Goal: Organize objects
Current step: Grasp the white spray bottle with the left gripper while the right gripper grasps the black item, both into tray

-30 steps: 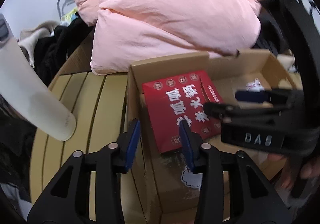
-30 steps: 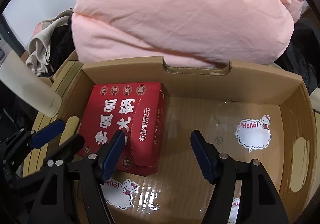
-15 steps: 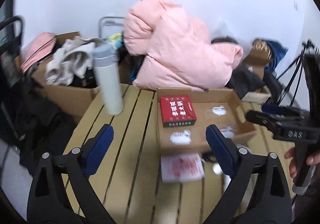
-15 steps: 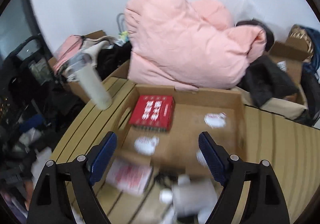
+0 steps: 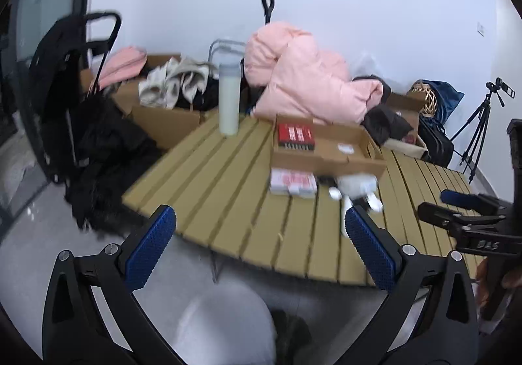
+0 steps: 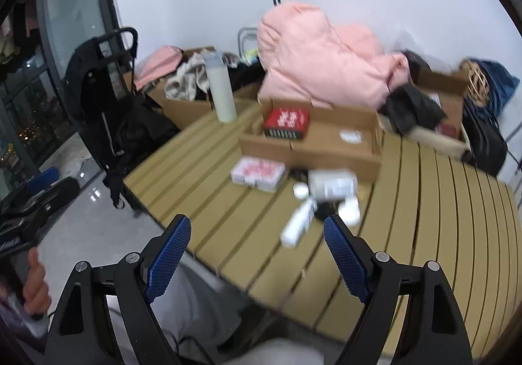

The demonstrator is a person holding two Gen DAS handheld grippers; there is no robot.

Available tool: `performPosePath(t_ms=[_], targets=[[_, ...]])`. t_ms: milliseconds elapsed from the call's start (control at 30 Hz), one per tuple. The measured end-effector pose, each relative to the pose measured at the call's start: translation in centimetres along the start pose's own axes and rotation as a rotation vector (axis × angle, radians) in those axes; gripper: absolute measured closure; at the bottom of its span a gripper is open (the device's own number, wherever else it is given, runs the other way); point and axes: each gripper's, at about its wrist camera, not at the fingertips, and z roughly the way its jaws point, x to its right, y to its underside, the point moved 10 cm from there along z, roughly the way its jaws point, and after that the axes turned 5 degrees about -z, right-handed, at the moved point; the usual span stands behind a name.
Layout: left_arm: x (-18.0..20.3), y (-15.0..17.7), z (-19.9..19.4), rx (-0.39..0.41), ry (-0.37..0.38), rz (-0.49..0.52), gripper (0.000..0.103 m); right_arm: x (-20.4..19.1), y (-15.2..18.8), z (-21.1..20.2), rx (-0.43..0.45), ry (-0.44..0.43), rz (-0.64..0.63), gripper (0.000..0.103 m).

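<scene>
A red box (image 5: 295, 134) (image 6: 286, 123) lies inside an open cardboard box (image 5: 329, 159) (image 6: 310, 146) on a slatted wooden table (image 5: 235, 202) (image 6: 424, 202). In front of the cardboard box lie a pink-and-white packet (image 5: 293, 182) (image 6: 257, 172), a white jar (image 6: 332, 184) and a small white bottle (image 6: 298, 224). My left gripper (image 5: 257, 241) is open and empty, held back over the table's near edge. My right gripper (image 6: 257, 247) is open and empty, also back from the table; it shows at the right of the left wrist view (image 5: 469, 218).
A tall white flask (image 5: 229, 100) (image 6: 220, 87) stands at the table's far left. A pink puffy coat (image 5: 303, 78) (image 6: 319, 65) is piled behind the cardboard box. Boxes of clothes, a black cart (image 5: 81, 71) and a tripod (image 5: 479, 123) surround the table.
Both grippers have pulled far back from inside the cardboard box to beyond the table's near edge and opened wider. The red box stays in the cardboard box.
</scene>
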Motion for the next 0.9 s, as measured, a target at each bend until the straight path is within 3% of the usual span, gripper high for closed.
performPosePath(t_ms=[133,367,500,633,700,767,833,900], targets=[[1.6,3.4,-0.4,-0.061,0.044,-0.038,0.000,0.3,3.5,-0.1,-0.047,-0.013,0.010,0.016],[4.6,5.3,1.2,-0.090,0.052,0.034,0.000,2.5,5.9,0.2,-0.090,0.012,0.017,0.016],[6.0,6.4,4.6,-0.121,0.065,0.028,0.000,4.2,5.9,1.8,-0.107,0.019,0.013,0.016],[8.1,7.9,10.7,-0.200,0.097,0.019,0.000,6.8,5.5,5.2,-0.128,0.006,0.024,0.017],[9.6,8.4,14.1,-0.259,0.143,0.004,0.002,8.0,5.3,7.3,-0.144,0.010,0.025,0.025],[11.0,8.6,16.5,-0.293,0.189,0.009,0.002,9.0,5.1,9.8,-0.158,0.002,0.009,0.048],[12.6,8.7,19.0,-0.301,0.218,0.024,0.008,10.0,5.1,12.3,-0.185,-0.011,0.018,0.054],[13.6,8.9,21.1,-0.321,0.233,0.036,0.022,10.8,4.7,14.2,-0.193,-0.029,0.025,0.058]])
